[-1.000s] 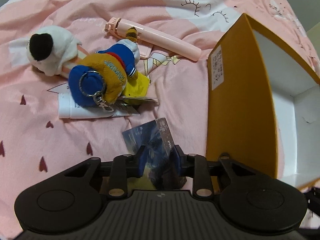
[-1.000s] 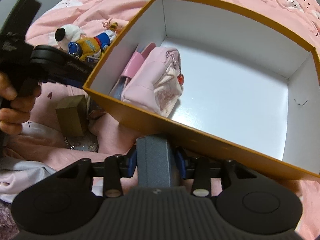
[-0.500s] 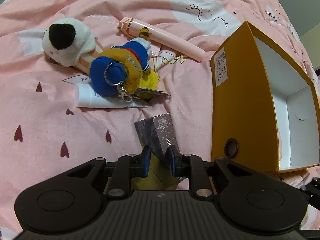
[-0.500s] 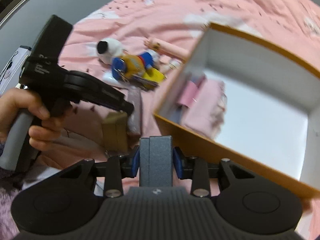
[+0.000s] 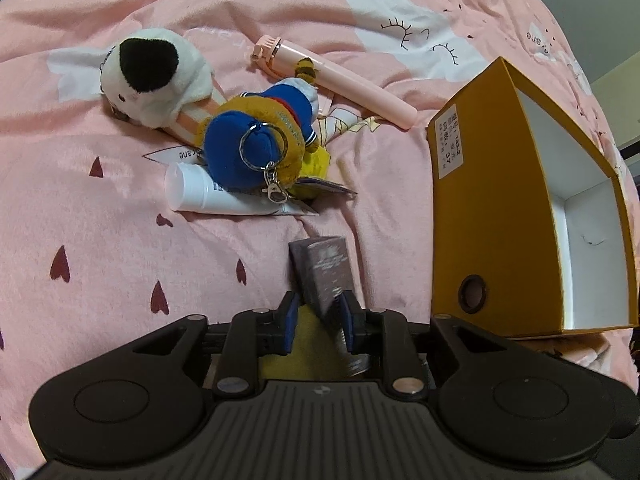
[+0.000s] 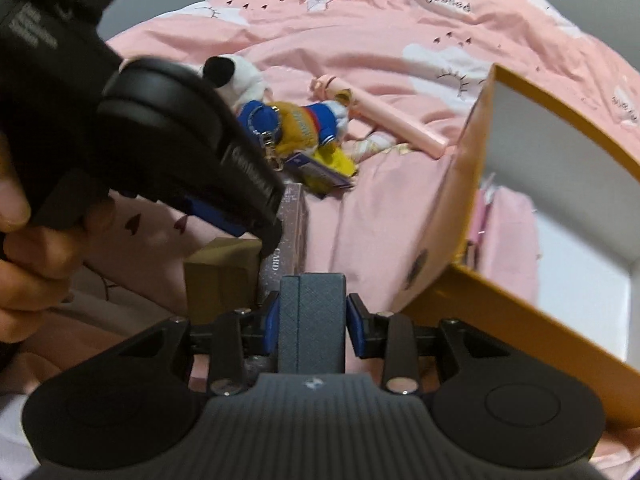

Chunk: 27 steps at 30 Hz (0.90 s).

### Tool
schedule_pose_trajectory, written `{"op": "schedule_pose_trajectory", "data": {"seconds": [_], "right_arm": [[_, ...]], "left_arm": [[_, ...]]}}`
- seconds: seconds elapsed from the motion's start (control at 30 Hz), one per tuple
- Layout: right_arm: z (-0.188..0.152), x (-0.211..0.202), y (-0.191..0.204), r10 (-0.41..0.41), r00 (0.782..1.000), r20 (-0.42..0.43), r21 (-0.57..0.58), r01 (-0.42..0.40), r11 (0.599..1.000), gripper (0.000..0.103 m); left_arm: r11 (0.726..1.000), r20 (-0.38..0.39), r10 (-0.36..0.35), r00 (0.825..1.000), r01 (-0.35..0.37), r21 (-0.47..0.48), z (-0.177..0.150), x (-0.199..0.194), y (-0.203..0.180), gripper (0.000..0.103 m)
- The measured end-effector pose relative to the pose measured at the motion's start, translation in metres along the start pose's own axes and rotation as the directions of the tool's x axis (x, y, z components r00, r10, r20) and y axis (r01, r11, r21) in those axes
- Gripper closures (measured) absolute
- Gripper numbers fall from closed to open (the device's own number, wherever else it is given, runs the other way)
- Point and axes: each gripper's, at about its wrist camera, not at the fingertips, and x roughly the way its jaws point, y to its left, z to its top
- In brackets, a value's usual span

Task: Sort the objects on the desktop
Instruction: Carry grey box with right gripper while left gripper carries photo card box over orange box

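Observation:
My left gripper (image 5: 318, 312) is shut on a small dark purple carton (image 5: 322, 272), held upright just left of the orange box (image 5: 480, 208). The carton also shows in the right wrist view (image 6: 286, 236) under the left gripper's body (image 6: 172, 148). My right gripper (image 6: 312, 314) is shut on a grey-blue case (image 6: 312, 320), left of the orange box (image 6: 500, 308). A pink pouch (image 6: 508, 232) lies inside the box. A blue-and-yellow plush keychain (image 5: 260, 140), a white plush (image 5: 154, 76), a pink stick (image 5: 340, 80) and a white tube (image 5: 212, 196) lie on the pink bedspread.
A tan block (image 6: 220, 276) sits beside the purple carton, near my right gripper. The pink bedspread (image 5: 100, 208) is soft and wrinkled. The orange box has a round hole (image 5: 472, 294) in its end wall.
My left gripper has pulled back and risen with the purple carton, now more upright. My right gripper has swung left with the grey-blue case, away from over the box, closer to the left gripper.

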Motion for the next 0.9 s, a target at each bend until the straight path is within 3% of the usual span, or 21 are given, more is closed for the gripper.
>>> {"op": "schedule_pose_trajectory", "data": {"seconds": [0.13,0.27,0.33,0.5,0.73,0.9], "right_arm": [[0.003,0.003,-0.001,0.011,1.0,-0.004,0.003,-0.011,1.0,0.067],[0.004,0.005,-0.002,0.036,0.999,-0.005,0.01,-0.036,0.999,0.067],[0.004,0.006,-0.004,0.043,0.999,-0.007,0.023,-0.043,0.999,0.067],[0.002,0.0,-0.016,0.084,0.996,-0.009,0.065,-0.084,0.994,0.067],[0.006,-0.038,-0.04,0.185,0.983,0.003,0.101,-0.184,0.978,0.068],[0.013,-0.081,-0.062,0.226,0.972,0.063,0.129,-0.232,0.964,0.068]], "left_arm": [[1.0,0.006,0.011,1.0,-0.011,0.006,0.003,0.002,-0.005,0.066],[0.999,-0.026,0.027,0.999,-0.026,0.031,0.002,0.015,-0.016,0.066],[0.998,-0.022,0.049,0.999,-0.049,0.036,0.0,0.02,-0.017,0.07],[1.0,-0.01,0.025,1.0,-0.024,0.019,-0.001,0.013,-0.012,0.073],[0.991,-0.006,-0.02,1.0,0.02,0.136,-0.003,-0.023,-0.026,0.075],[0.974,-0.016,-0.067,0.998,0.069,0.217,-0.001,-0.06,-0.037,0.076]]}}
